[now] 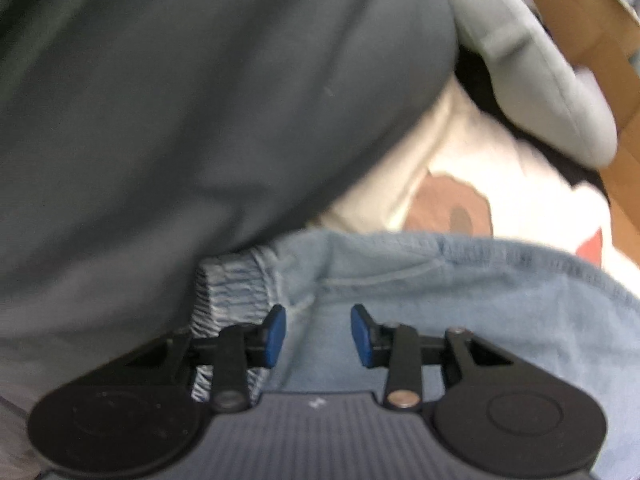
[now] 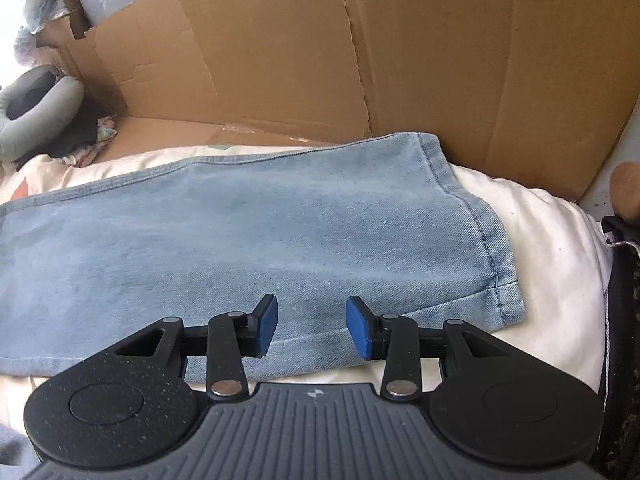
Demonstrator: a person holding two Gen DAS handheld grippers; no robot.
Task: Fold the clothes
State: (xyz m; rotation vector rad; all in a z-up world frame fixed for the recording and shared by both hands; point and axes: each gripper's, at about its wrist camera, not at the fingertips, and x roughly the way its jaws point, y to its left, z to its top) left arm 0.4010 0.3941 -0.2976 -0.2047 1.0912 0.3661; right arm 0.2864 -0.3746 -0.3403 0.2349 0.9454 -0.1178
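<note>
Light blue jeans point(image 2: 240, 232) lie flat on a white quilt point(image 2: 552, 248), with the leg hem toward the right. My right gripper point(image 2: 312, 326) hovers open over the near edge of the leg, close to the hem, and nothing sits between its blue pads point(image 2: 266, 326). In the left wrist view the jeans point(image 1: 440, 300) show their gathered elastic waistband point(image 1: 228, 292). My left gripper point(image 1: 318, 332) stands open just above that waist area. Denim is seen through the gap, and the pads do not press on it. The view is blurred.
A large dark grey garment point(image 1: 200, 100) fills the upper left beside the waistband. A grey neck pillow point(image 1: 532, 80) point(image 2: 36, 116) lies at the far end. Cardboard walls point(image 2: 400, 60) stand behind the quilt, and a black bag point(image 2: 624, 320) is at the right edge.
</note>
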